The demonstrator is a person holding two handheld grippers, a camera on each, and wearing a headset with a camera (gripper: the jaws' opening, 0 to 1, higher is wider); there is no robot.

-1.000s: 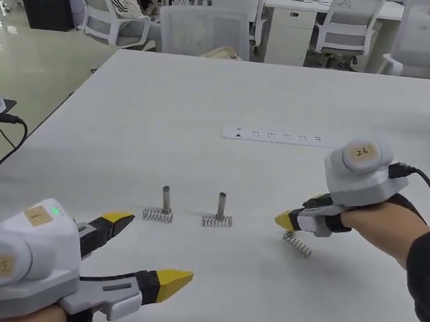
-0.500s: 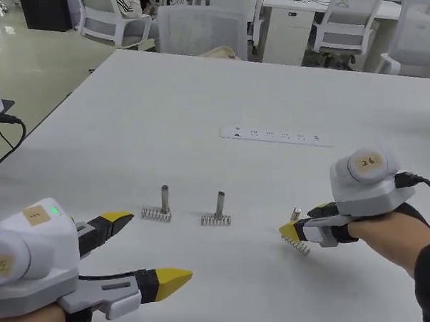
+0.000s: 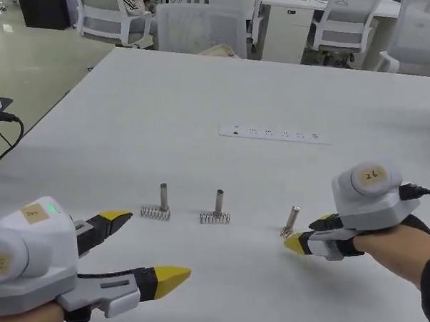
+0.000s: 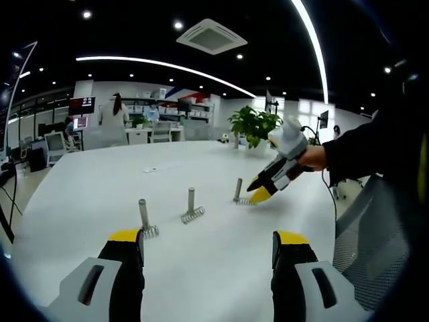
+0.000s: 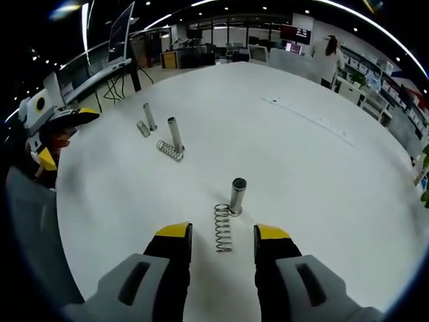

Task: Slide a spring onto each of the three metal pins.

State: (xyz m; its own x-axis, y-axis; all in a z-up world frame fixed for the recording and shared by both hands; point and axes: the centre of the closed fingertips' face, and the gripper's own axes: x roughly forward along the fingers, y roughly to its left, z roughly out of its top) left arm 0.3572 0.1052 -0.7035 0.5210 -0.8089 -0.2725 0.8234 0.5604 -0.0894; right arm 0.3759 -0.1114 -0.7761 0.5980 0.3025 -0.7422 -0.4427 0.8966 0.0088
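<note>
Jaws of the left gripper (image 3: 144, 248) stand wide apart and hold nothing; the unit sits at the lower left of the head view, its yellow tips above bare table (image 3: 198, 105). Jaws of the right gripper (image 5: 223, 232) are set to a narrow gap and grip nothing. In the right gripper view the right spring (image 5: 222, 228) lies flat on the table at lower centre, its near end between the two yellow tips, with a gap visible on each side. The far end of this spring reaches the base of the right pin (image 5: 236, 194), which stands upright just beyond the tips.

The left pin (image 3: 164, 195) and the middle pin (image 3: 219, 201) stand upright side by side at the centre of the head view, well apart from both grippers. The left spring (image 3: 155, 213) lies flat against the foot of the left pin. The middle spring (image 3: 215, 218) lies flat against the foot of the middle pin. No spring is threaded on a pin.

In the left gripper view all three pins form a row across the centre, and the right gripper enters from the right with its tips at the rightmost pin.

A white power strip (image 3: 274, 135) lies flat on the table, in the head view above the pins. Office chairs (image 3: 337, 20) stand along the top edge of that view.
</note>
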